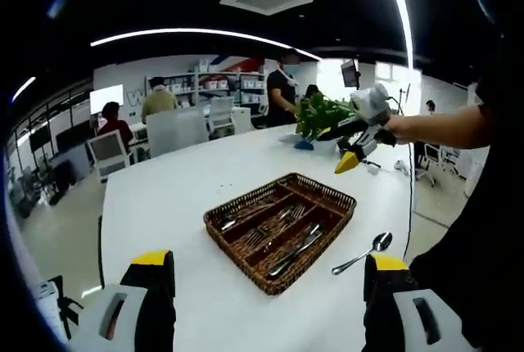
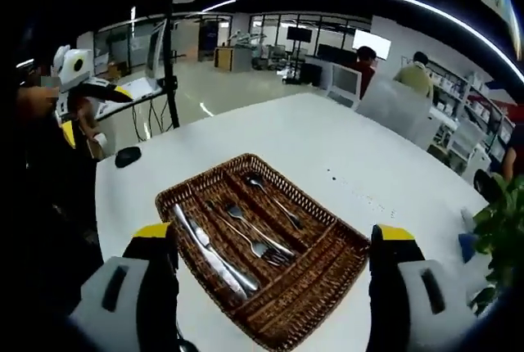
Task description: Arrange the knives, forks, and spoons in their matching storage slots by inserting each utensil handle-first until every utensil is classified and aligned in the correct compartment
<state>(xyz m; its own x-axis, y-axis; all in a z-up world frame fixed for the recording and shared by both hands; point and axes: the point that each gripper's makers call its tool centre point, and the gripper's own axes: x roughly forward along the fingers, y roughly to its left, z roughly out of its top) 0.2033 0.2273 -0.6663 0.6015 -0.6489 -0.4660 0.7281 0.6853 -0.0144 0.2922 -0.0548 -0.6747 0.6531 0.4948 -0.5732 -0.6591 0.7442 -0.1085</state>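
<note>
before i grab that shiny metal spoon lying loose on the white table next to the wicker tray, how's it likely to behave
The shiny metal spoon looks rigid, so it probably won't flex in the jaws. Its polished surface on the smooth white table suggests it may slide or spin if nudged. It lies flat and thin beside the brown wicker tray, so getting jaws under it could be fiddly; the slim handle may slip.

Left hand-held gripper (image 1: 266, 299) held level with jaws spread wide and empty, right hand-held gripper (image 2: 273, 286) likewise agape and empty, person's bare forearm (image 1: 438, 127) stretched out behind the right one
</note>
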